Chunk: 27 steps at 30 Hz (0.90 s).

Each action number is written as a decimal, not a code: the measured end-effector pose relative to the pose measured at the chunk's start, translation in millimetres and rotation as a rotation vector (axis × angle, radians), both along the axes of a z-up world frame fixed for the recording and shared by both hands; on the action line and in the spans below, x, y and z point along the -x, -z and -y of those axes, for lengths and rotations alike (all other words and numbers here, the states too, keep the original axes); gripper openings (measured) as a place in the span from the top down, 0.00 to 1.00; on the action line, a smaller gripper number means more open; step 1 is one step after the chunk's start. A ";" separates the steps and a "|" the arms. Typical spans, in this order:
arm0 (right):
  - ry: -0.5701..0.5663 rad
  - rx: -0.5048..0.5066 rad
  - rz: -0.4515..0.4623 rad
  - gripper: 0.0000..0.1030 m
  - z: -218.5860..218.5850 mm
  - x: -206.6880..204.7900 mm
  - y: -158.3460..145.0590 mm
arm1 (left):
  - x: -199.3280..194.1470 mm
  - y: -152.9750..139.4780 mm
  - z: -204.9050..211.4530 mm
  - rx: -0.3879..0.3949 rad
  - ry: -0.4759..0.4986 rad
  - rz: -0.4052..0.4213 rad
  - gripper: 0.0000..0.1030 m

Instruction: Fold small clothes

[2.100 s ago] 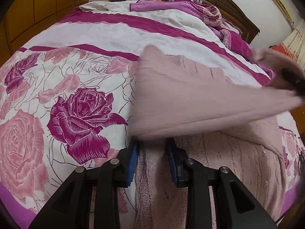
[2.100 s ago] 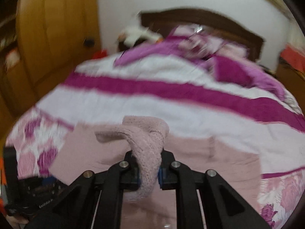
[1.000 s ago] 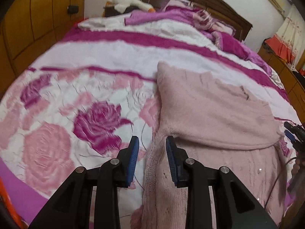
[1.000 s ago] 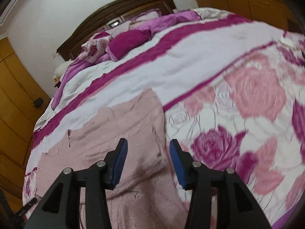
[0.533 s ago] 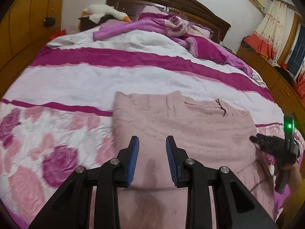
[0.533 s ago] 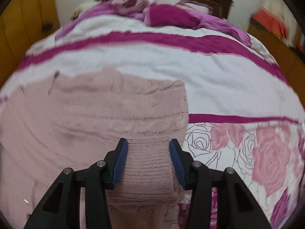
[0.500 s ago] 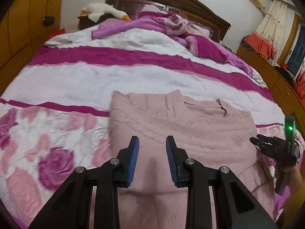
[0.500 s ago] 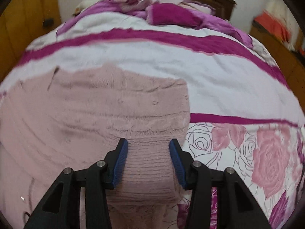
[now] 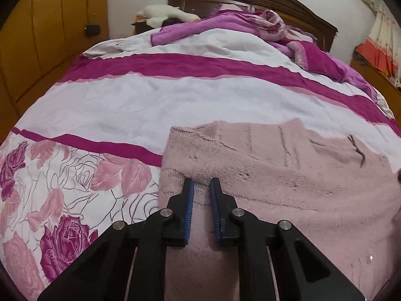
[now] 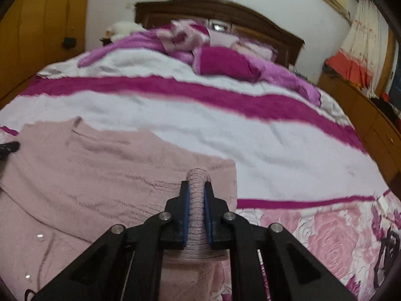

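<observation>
Low in each frame, the right gripper (image 10: 196, 186) pinches a ridge of the pink sweater (image 10: 105, 175) on the bed (image 10: 225, 135), while the left gripper (image 9: 201, 184) has its jaws slightly spread over the knit.

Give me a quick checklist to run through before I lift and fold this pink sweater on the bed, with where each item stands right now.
1. Right gripper pinching the pink sweater: ok, a ribbed roll sits between its fingers.
2. Left gripper pinching fabric: cannot tell, its fingers stand narrowly apart over the sweater.
3. Sleeves folded across the body: ok.
4. Sweater lying flat on the bedspread: ok, only slight wrinkles.
5. Room beyond the sweater to fold: ok, bare bedspread up to the crumpled purple blanket.
</observation>
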State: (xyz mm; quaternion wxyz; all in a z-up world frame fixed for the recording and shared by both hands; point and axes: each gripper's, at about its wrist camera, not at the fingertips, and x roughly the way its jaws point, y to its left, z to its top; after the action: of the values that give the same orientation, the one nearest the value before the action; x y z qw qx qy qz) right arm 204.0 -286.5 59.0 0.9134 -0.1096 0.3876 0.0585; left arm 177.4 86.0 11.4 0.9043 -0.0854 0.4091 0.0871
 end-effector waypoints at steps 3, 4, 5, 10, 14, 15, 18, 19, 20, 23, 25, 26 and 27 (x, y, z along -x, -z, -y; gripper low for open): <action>0.025 0.007 -0.087 0.89 3.7 -12.5 31.9 | 0.0 2.0 -0.3 -0.007 0.000 0.008 1.00; 0.033 -0.005 -0.099 0.89 5.7 -13.5 39.9 | -1.4 2.2 -0.2 -0.009 0.002 0.007 1.00; 0.044 -0.020 -0.087 0.88 7.4 -13.0 39.0 | -2.3 2.3 -0.3 -0.010 0.005 0.004 1.00; 0.072 -0.150 -0.089 0.71 18.1 -4.4 13.3 | 6.5 -11.4 1.0 0.033 0.030 0.006 1.00; 0.013 -0.181 -0.076 0.57 10.7 11.5 8.9 | 13.8 -16.2 12.0 -0.003 0.064 0.000 1.00; 0.006 -0.147 -0.108 0.55 7.1 10.3 19.3 | 11.1 -13.2 13.3 -0.013 0.072 -0.021 1.00; 0.007 -0.111 -0.126 0.54 3.7 12.0 37.5 | 14.6 -14.2 12.8 -0.002 0.080 -0.031 1.00; 0.014 -0.114 -0.128 0.54 4.2 13.6 34.5 | 19.0 -18.2 12.1 0.007 0.084 -0.023 1.00; 0.019 -0.119 -0.131 0.54 4.7 15.5 31.2 | 24.5 -23.4 10.9 0.012 0.091 -0.018 1.00; 0.032 -0.162 -0.121 0.54 12.0 33.8 11.6 | 46.8 -39.5 4.7 0.024 0.103 0.002 1.00; 0.024 -0.187 -0.107 0.54 20.4 55.3 -1.7 | 64.1 -48.1 -1.3 0.039 0.102 0.004 1.00; 0.025 -0.193 -0.109 0.54 23.6 63.1 -4.3 | 75.0 -52.1 -5.3 0.052 0.104 0.003 1.00; 0.026 -0.202 -0.114 0.54 27.7 74.2 -7.8 | 83.8 -54.5 -8.4 0.060 0.103 0.002 1.00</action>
State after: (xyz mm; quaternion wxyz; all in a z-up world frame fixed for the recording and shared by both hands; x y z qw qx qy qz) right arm 129.8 -314.2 66.8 0.8970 -0.0086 0.4324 0.0917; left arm 93.6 94.4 65.8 0.9050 -0.0916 0.4144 0.0281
